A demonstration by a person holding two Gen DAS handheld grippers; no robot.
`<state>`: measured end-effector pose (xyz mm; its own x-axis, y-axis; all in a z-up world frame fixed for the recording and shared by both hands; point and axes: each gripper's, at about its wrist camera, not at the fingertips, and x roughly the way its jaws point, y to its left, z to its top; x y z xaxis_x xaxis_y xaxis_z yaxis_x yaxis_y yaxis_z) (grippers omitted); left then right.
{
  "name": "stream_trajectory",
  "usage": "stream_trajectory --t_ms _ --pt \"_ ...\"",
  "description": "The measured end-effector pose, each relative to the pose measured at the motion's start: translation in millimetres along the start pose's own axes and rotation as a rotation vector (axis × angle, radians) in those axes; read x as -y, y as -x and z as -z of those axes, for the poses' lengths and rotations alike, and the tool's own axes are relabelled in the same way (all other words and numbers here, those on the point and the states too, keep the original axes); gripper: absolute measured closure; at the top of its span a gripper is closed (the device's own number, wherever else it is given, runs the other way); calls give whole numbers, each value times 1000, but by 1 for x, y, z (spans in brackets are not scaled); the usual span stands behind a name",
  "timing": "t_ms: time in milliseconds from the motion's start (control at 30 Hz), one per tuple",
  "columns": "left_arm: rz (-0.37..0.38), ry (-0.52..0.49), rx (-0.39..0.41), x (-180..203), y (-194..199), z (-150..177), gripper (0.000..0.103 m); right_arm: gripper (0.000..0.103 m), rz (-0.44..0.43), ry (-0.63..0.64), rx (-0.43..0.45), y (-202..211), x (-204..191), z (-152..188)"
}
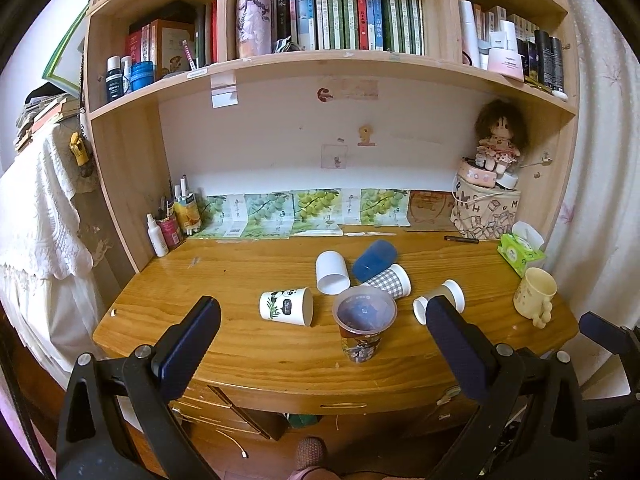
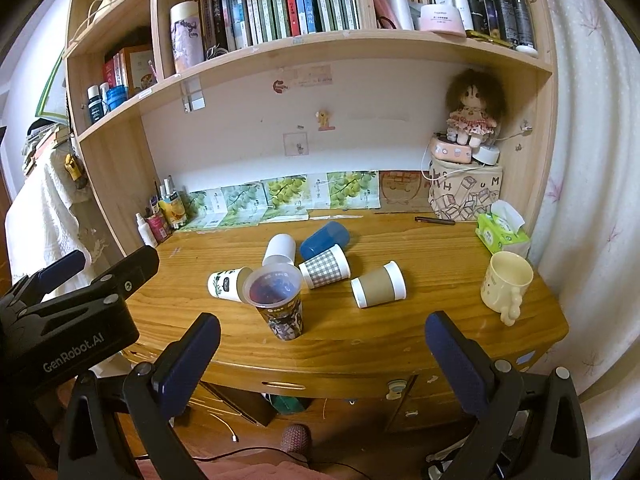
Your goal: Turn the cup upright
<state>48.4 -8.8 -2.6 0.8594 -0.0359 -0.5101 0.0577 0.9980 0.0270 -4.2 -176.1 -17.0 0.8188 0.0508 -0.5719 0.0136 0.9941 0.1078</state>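
Note:
Several cups lie on their sides on the wooden desk [image 1: 240, 344]: a panda-print paper cup [image 1: 286, 306] [image 2: 226, 283], a plain white cup [image 1: 331, 273] [image 2: 279, 250], a blue cup [image 1: 375, 260] [image 2: 325, 239], a checked cup [image 1: 388, 282] [image 2: 325, 267] and a brown-sleeved cup [image 2: 378, 284] [image 1: 440, 300]. A clear printed plastic cup [image 1: 363, 326] [image 2: 276, 300] stands upright near the front. A cream mug [image 1: 535, 295] [image 2: 506, 286] stands upright at the right. My left gripper [image 1: 320, 320] is open and empty before the desk's front edge. My right gripper [image 2: 322, 334] is open and empty too.
A green tissue pack [image 2: 500, 232] and a printed box with a doll [image 2: 466, 196] stand at the back right. Bottles and pens [image 1: 172, 224] crowd the back left corner. A pen [image 2: 434, 221] lies at the back. Bookshelves hang above the desk.

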Motion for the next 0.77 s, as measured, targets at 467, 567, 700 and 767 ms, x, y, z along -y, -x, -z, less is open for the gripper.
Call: stream_trajectory --t_ms 467,567,700,767 --pt "22 5 2 4 -3 -1 0 0 5 -4 -30 -6 8 -3" --pt "23 6 -3 5 -5 -1 0 1 3 -6 -38 -8 11 -3" --pt "23 5 -7 6 -6 -1 0 0 0 -9 -47 -10 13 -2" --pt "28 5 -10 7 -7 -1 0 0 0 -14 -52 -12 14 -2"
